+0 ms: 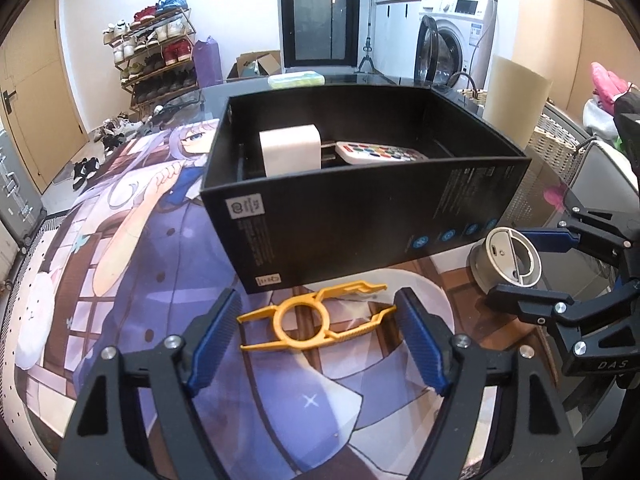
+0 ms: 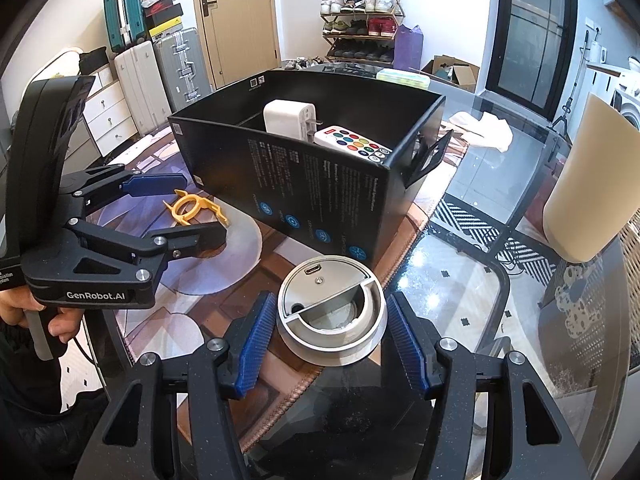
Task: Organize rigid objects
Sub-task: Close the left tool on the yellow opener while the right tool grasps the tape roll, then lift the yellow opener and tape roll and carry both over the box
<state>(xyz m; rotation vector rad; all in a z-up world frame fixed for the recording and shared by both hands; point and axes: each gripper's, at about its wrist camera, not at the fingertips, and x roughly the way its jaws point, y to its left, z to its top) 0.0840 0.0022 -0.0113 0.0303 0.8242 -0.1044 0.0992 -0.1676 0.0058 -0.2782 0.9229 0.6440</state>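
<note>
To my left, the printed desk mat (image 1: pixel 132 264) lay bare and gave free room out to the table's curved edge. My left gripper (image 1: pixel 318 334) hung over the yellow plastic tool (image 1: pixel 316 322), which lay flat on the mat just near of the black cardboard box (image 1: pixel 360 216); my jaws stood apart on either side of it, the blue pads (image 1: pixel 216 336) close to its tips, though I could not tell whether they touched. The box's near wall rose right behind the tool. Inside the box a white charger (image 2: pixel 288 120) stood upright beside a remote with coloured buttons (image 2: pixel 354 142). Right of the box's near corner, my right gripper (image 2: pixel 332 334) was clamped on the round silver device (image 2: pixel 332 312), at the mat's edge. Farther right, bare glass tabletop (image 2: pixel 500 184) reached a cream cylinder (image 2: pixel 592 184).
</note>
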